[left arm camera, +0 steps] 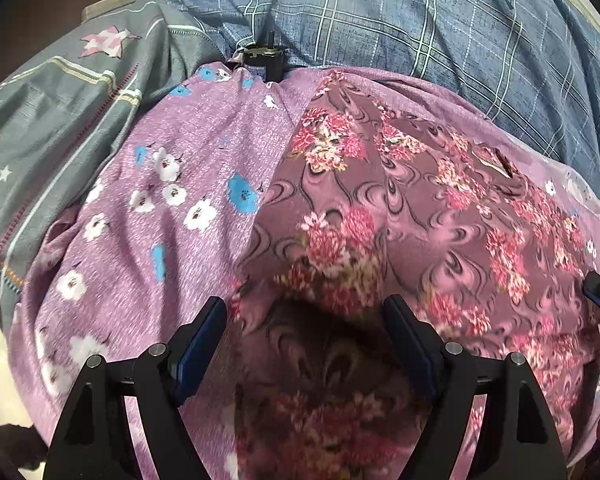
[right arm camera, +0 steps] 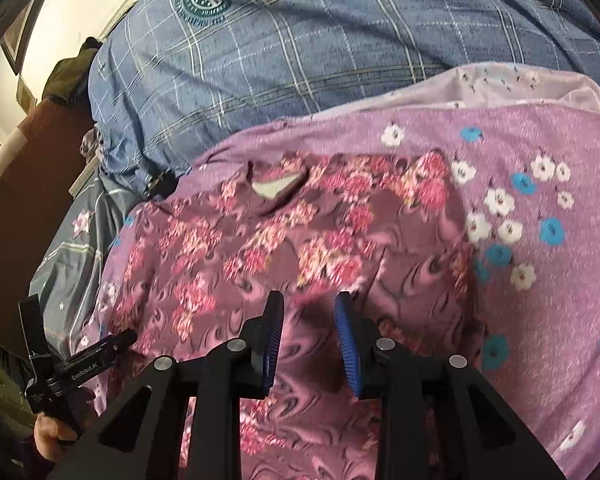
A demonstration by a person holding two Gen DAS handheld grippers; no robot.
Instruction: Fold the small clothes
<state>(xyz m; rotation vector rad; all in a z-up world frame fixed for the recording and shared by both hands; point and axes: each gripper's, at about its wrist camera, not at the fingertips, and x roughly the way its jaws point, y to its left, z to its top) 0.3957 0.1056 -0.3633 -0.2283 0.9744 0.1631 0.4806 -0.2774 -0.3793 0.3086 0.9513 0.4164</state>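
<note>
Blue-padded and spread wide, the left claw [left arm camera: 304, 340] hangs over the near hem of a mauve rose-print garment [left arm camera: 400, 208], nothing between its pads. Seen from the other wrist, the right claw [right arm camera: 309, 340] stands part open above the same cloth, its blue pads [right arm camera: 276, 332] clear of the fabric, so neither claw grips anything. The garment lies spread on a purple flowered sheet [left arm camera: 148, 208] on the bed, its long axis running from the claws' side to the far side, with the neckline [right arm camera: 278, 188] at the far end and the hem nearest the cameras. By the look of it, the task stands between folds: the piece is laid out and smoothed, and the next move calls for both claws to close on an edge, probably the near hem or a side, and carry it across without dragging the sheet beneath. Motion blur softens the print, so seams and sleeves are hard to place. Beyond the garment, a blue plaid quilt [right arm camera: 300, 52] with a round crest fills the far half of both views.
</note>
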